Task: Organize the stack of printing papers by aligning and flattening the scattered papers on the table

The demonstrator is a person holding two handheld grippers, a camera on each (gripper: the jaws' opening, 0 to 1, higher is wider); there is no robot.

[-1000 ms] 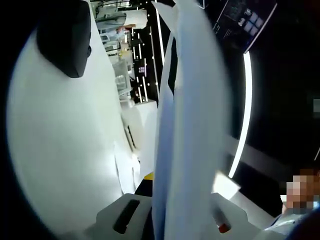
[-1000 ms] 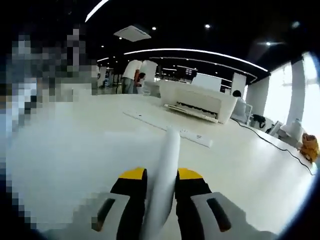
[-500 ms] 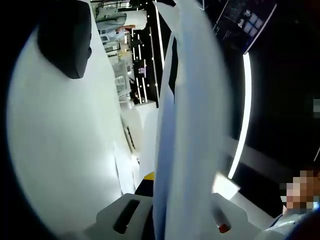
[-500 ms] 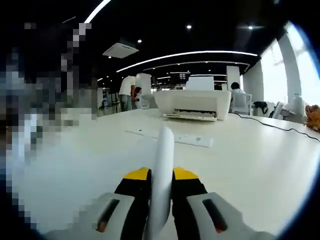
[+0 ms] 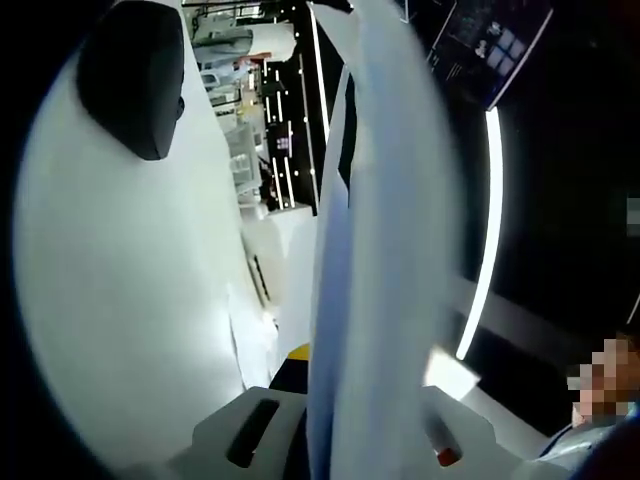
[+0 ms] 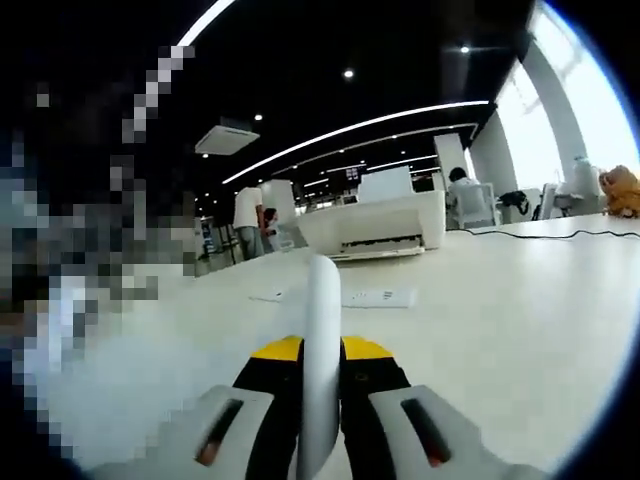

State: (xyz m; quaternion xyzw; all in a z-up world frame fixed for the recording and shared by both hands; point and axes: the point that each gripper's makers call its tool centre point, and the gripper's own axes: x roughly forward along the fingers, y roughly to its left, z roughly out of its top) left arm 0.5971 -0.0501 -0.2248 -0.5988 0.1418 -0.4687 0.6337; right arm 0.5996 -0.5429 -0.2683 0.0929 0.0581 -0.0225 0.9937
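Two grippers hold the papers at once. In the right gripper view, the right gripper (image 6: 320, 385) has its yellow-tipped jaws pinched on the papers (image 6: 321, 330), which stand edge-on between them, above the table (image 6: 500, 310). Beyond the papers on the table lie a power strip (image 6: 375, 297) and, farther back, a printer (image 6: 375, 225). In the left gripper view, the left gripper (image 5: 345, 425) is also clamped on the papers (image 5: 375, 250); here the sheaf rises tall between its jaws, with the table (image 5: 120, 300) rolled to one side and a dark object (image 5: 130, 80) resting on it.

The step looks like squaring the sheaf. To do it well, I would hold the sheets upright over the table near the power strip, loosen both grips slightly so sheets can slide, and tap the lower edge flat on the table. Clamping hard would lock in any misalignment; tilting risks fanning the sheets.
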